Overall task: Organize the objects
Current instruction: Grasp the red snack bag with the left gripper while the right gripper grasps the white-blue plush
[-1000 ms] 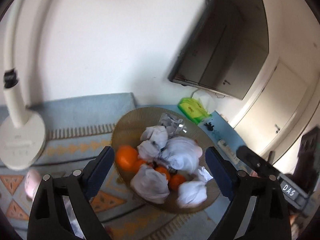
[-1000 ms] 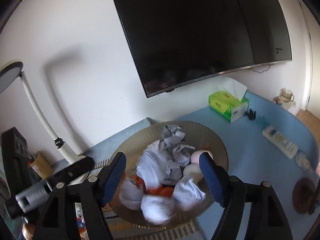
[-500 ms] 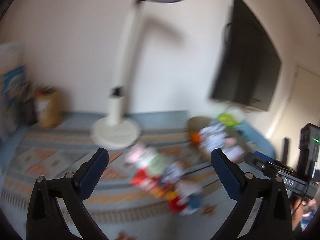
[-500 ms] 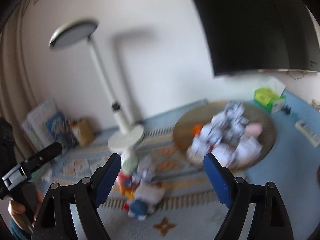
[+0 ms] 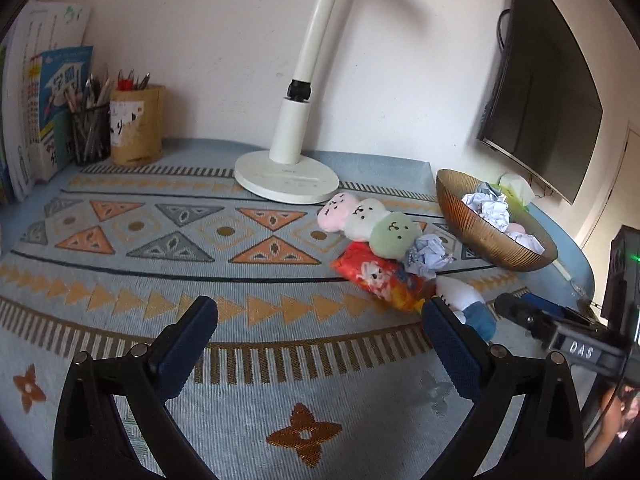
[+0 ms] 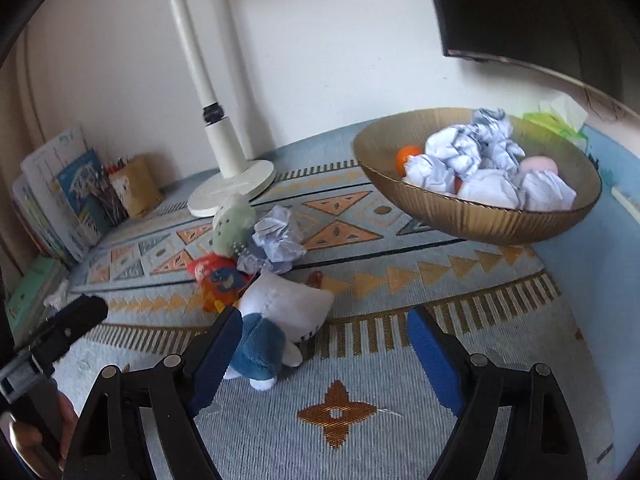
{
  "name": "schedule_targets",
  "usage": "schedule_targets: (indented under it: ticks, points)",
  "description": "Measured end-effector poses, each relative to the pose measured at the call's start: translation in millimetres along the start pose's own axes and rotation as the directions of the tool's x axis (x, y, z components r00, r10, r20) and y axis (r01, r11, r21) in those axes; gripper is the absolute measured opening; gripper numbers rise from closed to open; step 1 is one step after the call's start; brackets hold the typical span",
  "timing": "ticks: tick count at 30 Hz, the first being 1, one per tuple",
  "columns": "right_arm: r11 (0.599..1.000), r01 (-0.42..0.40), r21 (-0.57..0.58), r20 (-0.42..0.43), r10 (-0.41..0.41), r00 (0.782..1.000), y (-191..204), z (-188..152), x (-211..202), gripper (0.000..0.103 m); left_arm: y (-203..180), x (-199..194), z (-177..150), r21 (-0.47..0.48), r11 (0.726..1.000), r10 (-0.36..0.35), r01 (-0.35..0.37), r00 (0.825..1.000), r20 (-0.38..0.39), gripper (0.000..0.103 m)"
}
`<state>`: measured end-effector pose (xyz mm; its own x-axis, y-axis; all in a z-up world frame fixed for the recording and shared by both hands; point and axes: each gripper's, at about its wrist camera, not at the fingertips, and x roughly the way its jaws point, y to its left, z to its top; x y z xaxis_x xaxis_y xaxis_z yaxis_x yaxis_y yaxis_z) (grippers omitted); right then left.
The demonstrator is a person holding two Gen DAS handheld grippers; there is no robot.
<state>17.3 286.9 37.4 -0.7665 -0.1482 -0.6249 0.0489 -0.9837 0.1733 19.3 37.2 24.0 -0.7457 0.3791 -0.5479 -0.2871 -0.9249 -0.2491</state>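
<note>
A golden ribbed bowl [image 5: 476, 220] [image 6: 500, 226] holds several crumpled paper balls [image 6: 468, 152] and an orange [image 6: 406, 157]. On the patterned mat lie a three-ball plush [image 5: 370, 218], a red snack packet [image 5: 380, 276] [image 6: 218, 278], a loose crumpled paper ball [image 5: 428, 256] [image 6: 278, 238] and a white-and-blue plush [image 5: 466, 304] [image 6: 276, 320]. My left gripper [image 5: 318, 338] is open and empty, left of the pile. My right gripper [image 6: 326, 346] is open and empty; its left finger is close to the white-and-blue plush.
A white desk lamp [image 5: 286, 176] [image 6: 232, 188] stands behind the pile. Pencil holders [image 5: 136, 124] and books [image 5: 44, 100] are at the back left. A tissue box [image 6: 556, 118] sits behind the bowl, and a wall TV [image 5: 544, 92] hangs at the right.
Both grippers have pulled back and swung left from above the bowl. The toy pile and the mat have come into view. Both stay open.
</note>
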Motion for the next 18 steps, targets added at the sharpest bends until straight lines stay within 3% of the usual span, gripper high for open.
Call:
schedule_targets:
  ticks: [5, 15, 18]
  points:
    - [0.998, 0.026, -0.062, 0.011, -0.026, 1.0, 11.6, -2.2, -1.7, 0.083, -2.7, -0.8, 0.2, 0.006, 1.0, 0.001, -0.001, 1.0, -0.012, 0.102]
    - [0.998, -0.003, -0.061, 0.004, 0.003, 1.0, 11.0, -2.3, -0.5, 0.083, -2.0, 2.3, -0.2, 0.002, 1.0, 0.001, -0.001, 1.0, -0.03, 0.102]
    - [0.997, -0.01, -0.075, -0.013, 0.009, 1.0, 13.9, -2.4, 1.8, 0.083, -4.8, 9.5, 0.2, 0.008, 0.999, 0.038, -0.038, 0.997, -0.065, 0.102]
